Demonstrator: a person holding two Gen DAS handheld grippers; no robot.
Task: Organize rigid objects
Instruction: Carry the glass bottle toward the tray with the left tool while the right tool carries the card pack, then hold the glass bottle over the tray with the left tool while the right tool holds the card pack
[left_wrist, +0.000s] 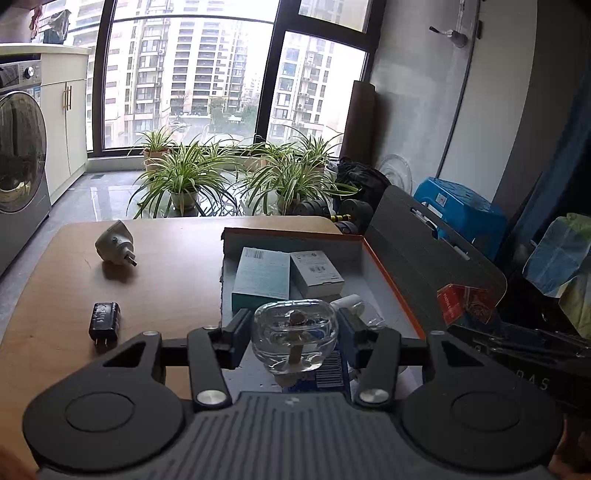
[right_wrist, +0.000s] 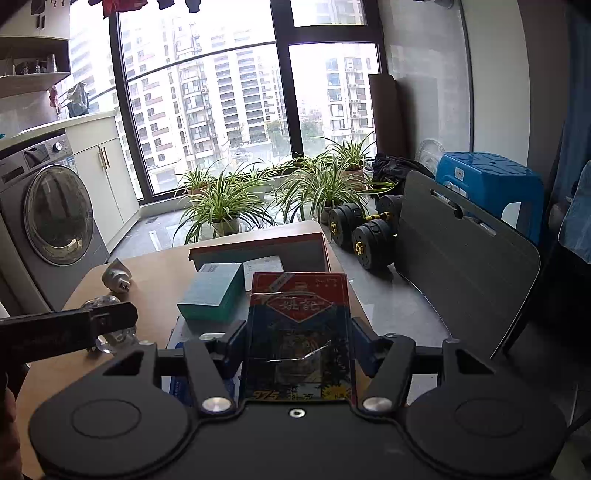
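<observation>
We hold a glass knob (left_wrist: 294, 338) clamped in our left gripper (left_wrist: 293, 341) and a card pack (right_wrist: 299, 336) clamped in our right gripper (right_wrist: 298, 345), both poised over the box (left_wrist: 391, 280) just ahead, presumably for stowing.

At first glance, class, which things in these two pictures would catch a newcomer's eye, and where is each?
A clear glass knob sits gripped in the left tongs, above the near end of the orange-edged box. A red-and-blue card pack fills the right tongs. On the wooden table lie a white plug adapter and a black charger.
</observation>
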